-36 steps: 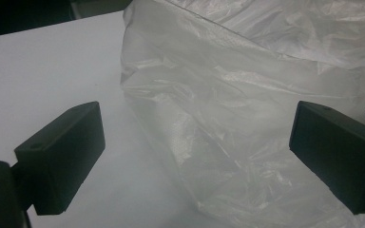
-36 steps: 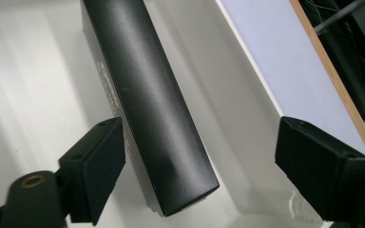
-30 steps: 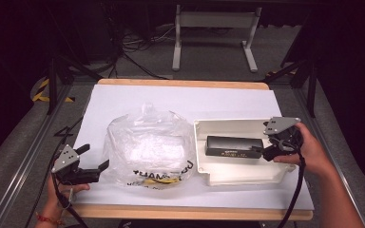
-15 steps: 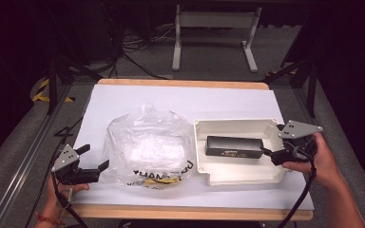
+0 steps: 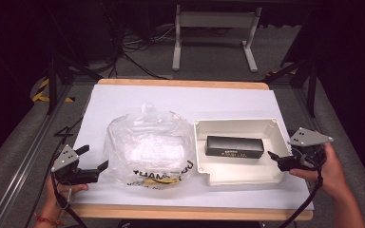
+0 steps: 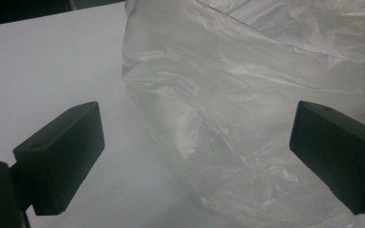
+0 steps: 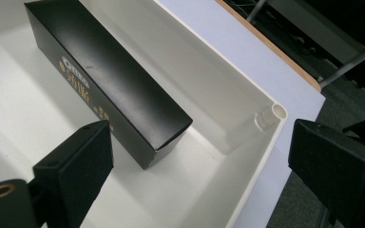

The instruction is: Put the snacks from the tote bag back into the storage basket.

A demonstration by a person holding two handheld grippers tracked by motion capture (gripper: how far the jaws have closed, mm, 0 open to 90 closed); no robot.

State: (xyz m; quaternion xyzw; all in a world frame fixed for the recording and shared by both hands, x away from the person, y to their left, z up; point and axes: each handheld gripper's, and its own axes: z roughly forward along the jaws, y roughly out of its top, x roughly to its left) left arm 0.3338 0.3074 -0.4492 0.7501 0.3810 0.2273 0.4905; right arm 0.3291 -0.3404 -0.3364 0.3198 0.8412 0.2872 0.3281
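A crumpled clear plastic bag (image 5: 147,147) with black and yellow print lies at the left middle of the white-covered table. To its right, a long black box (image 5: 235,146) lies flat inside a white tray (image 5: 240,124). My left gripper (image 5: 94,157) rests open at the bag's left edge, and the bag (image 6: 247,95) reaches in between its jaws (image 6: 195,137) untouched. My right gripper (image 5: 275,159) hovers just outside the tray's right wall. Its jaws have just been opening and grip nothing. In the right gripper view (image 7: 197,152) the black box's (image 7: 104,80) near end and the tray's corner (image 7: 271,118) lie ahead.
A white sheet (image 5: 171,99) covers the wooden table, whose edge (image 5: 185,83) shows at the back. A metal stand (image 5: 214,28) and cables sit on the dark floor beyond. Bare sheet lies behind the bag and tray.
My right gripper has drawn back to the right, from over the black box's end to beyond the tray's right wall. The left gripper and the bag have stayed put.
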